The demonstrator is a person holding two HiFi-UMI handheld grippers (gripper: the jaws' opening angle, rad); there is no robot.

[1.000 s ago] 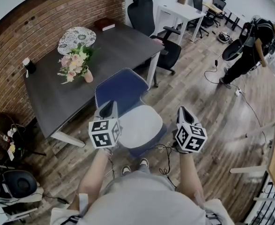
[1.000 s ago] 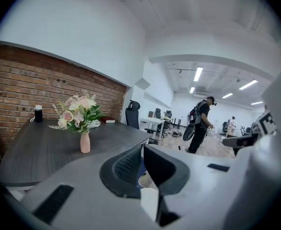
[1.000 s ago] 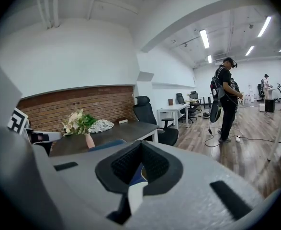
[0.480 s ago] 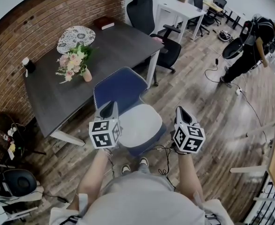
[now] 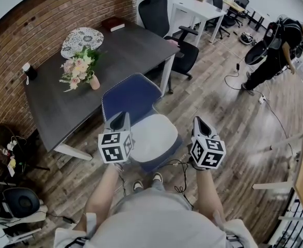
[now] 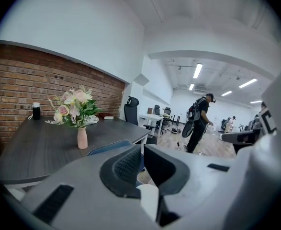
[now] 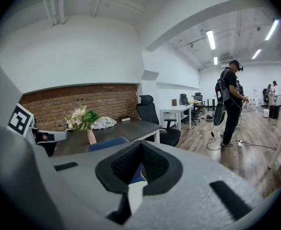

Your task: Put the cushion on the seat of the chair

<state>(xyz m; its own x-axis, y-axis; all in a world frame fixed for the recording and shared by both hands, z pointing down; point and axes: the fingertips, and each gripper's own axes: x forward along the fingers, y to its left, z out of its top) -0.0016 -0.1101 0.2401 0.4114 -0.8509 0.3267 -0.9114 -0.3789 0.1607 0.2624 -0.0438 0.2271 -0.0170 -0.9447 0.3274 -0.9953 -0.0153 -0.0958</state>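
Observation:
A blue chair (image 5: 133, 94) stands in front of me, its back towards the dark table (image 5: 53, 105). A pale grey-white cushion (image 5: 154, 137) lies on its seat, with blue showing below its front edge. My left gripper (image 5: 121, 120) hovers at the cushion's left edge and my right gripper (image 5: 200, 124) is off its right side. Both are shut with nothing in them. The shut jaws fill the bottom of the left gripper view (image 6: 141, 152) and the right gripper view (image 7: 140, 152), with the chair's back (image 6: 109, 147) (image 7: 106, 143) just beyond them.
On the table are a pink vase of flowers (image 5: 84, 74), a round patterned mat (image 5: 82, 38), a book (image 5: 113, 25) and a small dark jar (image 5: 30, 71). A black office chair (image 5: 185, 56) stands at the table's far corner. A person (image 5: 280, 48) stands at the right. Cables (image 5: 179, 167) lie on the wood floor.

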